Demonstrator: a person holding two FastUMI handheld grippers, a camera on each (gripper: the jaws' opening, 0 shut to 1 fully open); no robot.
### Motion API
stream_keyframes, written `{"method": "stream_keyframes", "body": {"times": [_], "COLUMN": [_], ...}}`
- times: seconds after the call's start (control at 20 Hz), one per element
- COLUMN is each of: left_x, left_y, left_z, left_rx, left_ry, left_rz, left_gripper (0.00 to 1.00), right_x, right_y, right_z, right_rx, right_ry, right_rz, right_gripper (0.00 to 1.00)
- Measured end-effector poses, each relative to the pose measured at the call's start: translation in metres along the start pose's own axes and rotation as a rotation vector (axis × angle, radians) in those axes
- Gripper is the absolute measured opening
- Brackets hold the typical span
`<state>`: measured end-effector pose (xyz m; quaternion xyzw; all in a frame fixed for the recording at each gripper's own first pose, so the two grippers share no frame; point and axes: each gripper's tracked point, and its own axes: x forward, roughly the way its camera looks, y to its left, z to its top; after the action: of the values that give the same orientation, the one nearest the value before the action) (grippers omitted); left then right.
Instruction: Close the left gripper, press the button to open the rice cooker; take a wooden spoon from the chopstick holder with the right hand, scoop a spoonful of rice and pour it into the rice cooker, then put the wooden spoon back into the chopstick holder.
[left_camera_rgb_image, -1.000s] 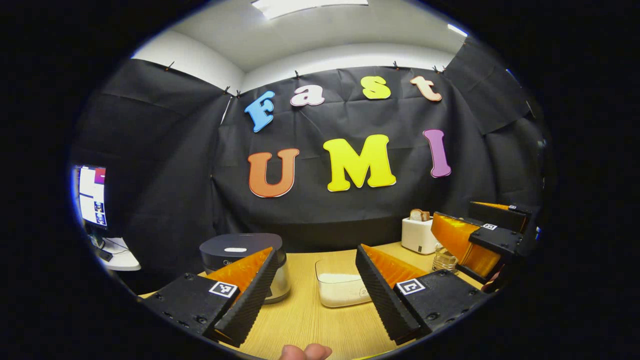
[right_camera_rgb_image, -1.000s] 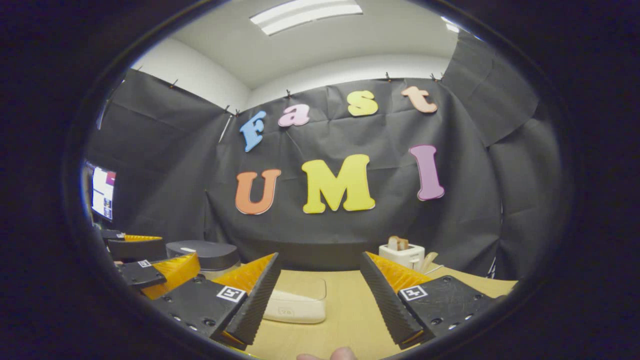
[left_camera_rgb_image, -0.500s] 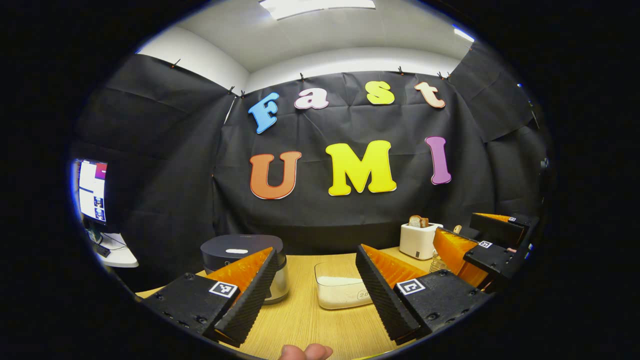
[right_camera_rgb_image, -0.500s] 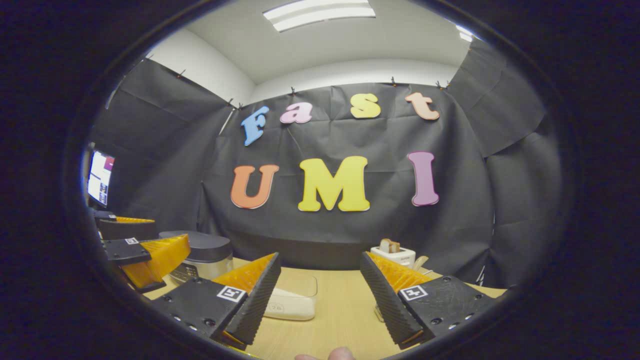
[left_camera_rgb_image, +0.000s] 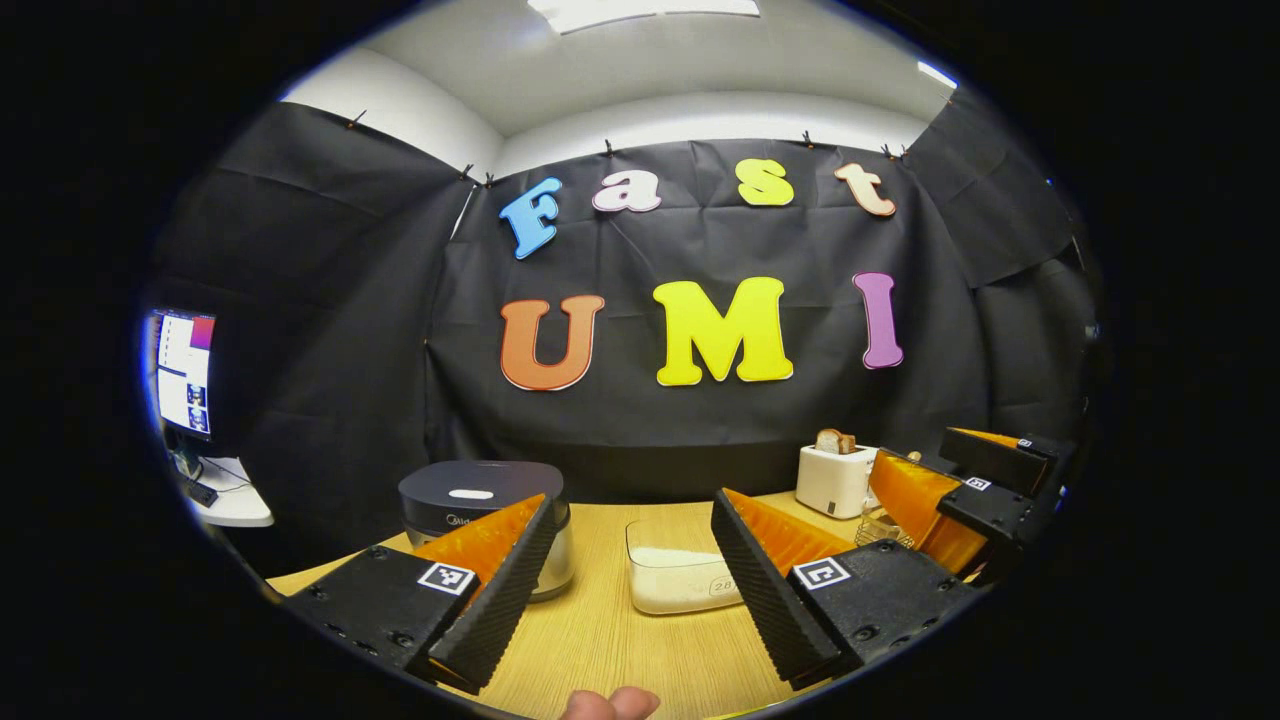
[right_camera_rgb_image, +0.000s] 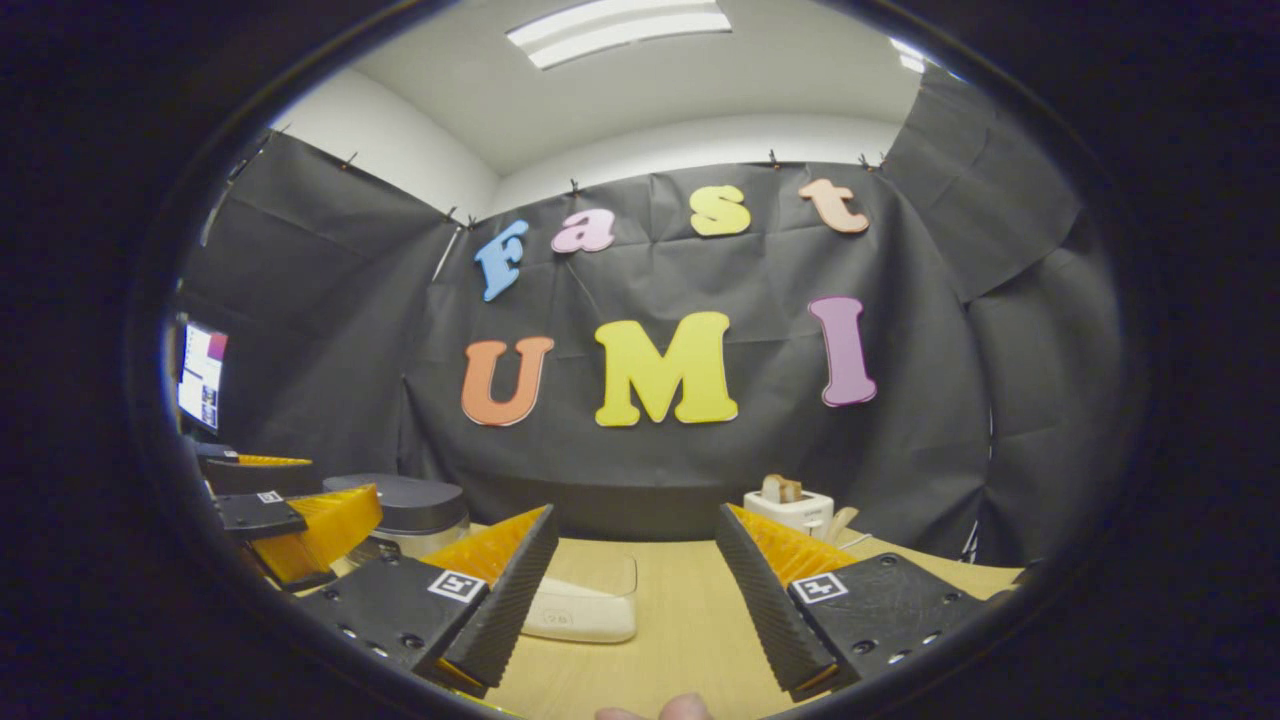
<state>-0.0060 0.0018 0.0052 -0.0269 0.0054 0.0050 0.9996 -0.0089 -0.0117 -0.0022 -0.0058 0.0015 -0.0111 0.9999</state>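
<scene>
Rice cooker (left_camera_rgb_image: 485, 520): stands at lower left of the left gripper view, on the wooden surface (left_camera_rgb_image: 610, 640), lid down. The pale oval on the lid top may be the release button (left_camera_rgb_image: 470, 495); this cannot be confirmed at this size.

Rice container (left_camera_rgb_image: 680, 580): clear tub with white rice, lower centre, just beside the cooker and apart from it.

Chopstick holder (left_camera_rgb_image: 880, 525): a wire basket at lower right, next to the white toaster (left_camera_rgb_image: 835, 478) and partly behind the right gripper. A pale handle-like shape, possibly the spoon, rises by the toaster in the right gripper view.

Left gripper (left_camera_rgb_image: 625, 580): fingers spread wide, nothing between them, held short of the cooker. Right gripper (right_camera_rgb_image: 630, 590): likewise spread and empty, above the surface.

Assessment: the first step appears not yet begun. Risks noted:
- Pressing with spread fingers could straddle the button or glance off the lid, so the latch would not release.
- A push off-centre could slide the cooker toward the rice tub.
- The lid, on springing up, could strike a gripper held too close above it.
- Reaching into the wire holder could tip it or knock the toaster.
</scene>
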Motion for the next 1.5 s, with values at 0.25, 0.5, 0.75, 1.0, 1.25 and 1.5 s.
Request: {"method": "stream_keyframes", "body": {"times": [0.25, 0.5, 0.75, 1.0, 1.25, 1.5], "left_x": [0.000, 0.002, 0.020, 0.066, 0.106, 0.129], "left_y": [0.000, 0.007, 0.040, 0.083, 0.136, 0.182], "left_z": [0.001, 0.001, -0.012, -0.009, -0.015, -0.036], "left_rx": [0.006, 0.042, 0.049, 0.062, 0.024, 0.003], "left_ry": [0.003, 0.002, 0.070, 0.176, 0.300, 0.452], "left_rz": [0.019, 0.077, 0.155, 0.155, 0.184, 0.226], "left_gripper": [0.99, 0.99, 0.99, 0.99, 0.90, 0.86], "right_x": [0.001, 0.010, 0.020, 0.028, 0.036, 0.042], "right_y": [-0.008, -0.014, -0.033, -0.057, -0.070, -0.079], "right_z": [0.000, -0.012, -0.026, -0.039, -0.050, -0.052], "right_rx": [-0.002, 0.021, 0.026, 0.063, 0.088, 0.088], "right_ry": [0.017, 0.045, 0.076, 0.087, 0.117, 0.112], "right_rz": [0.008, 0.044, 0.070, 0.056, 0.055, 0.051], "right_gripper": [0.95, 0.95, 0.96, 0.95, 0.95, 0.99]}}
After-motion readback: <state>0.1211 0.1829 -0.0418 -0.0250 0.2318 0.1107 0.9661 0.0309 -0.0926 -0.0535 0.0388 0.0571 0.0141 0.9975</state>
